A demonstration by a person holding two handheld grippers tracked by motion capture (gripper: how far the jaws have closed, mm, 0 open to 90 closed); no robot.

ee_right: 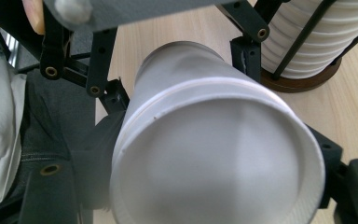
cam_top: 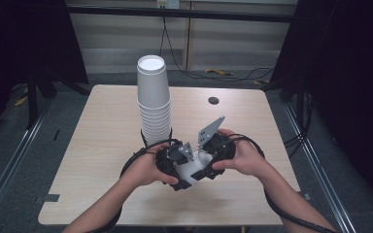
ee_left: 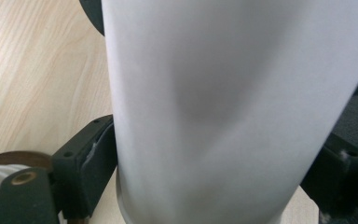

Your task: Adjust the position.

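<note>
A person holds two grippers close together over the near part of the wooden table [cam_top: 102,145]. Between them is a white paper cup [cam_top: 194,170], lying on its side in the air, not resting on the table. It looks like two cups, one pushed inside the other, with a rim line showing partway along in the right gripper view. The left gripper [cam_top: 175,167] squeezes the cup on both sides, and its black pads [ee_left: 98,154] press into the white wall. The right gripper [cam_top: 212,160] grips the other end of the cup [ee_right: 214,154], with a pad on each side touching it. Just behind the hands stands a tall stack of white cups [cam_top: 153,97] on a round brown base [ee_right: 303,79] with thin black rods [ee_right: 303,39] around it.
</note>
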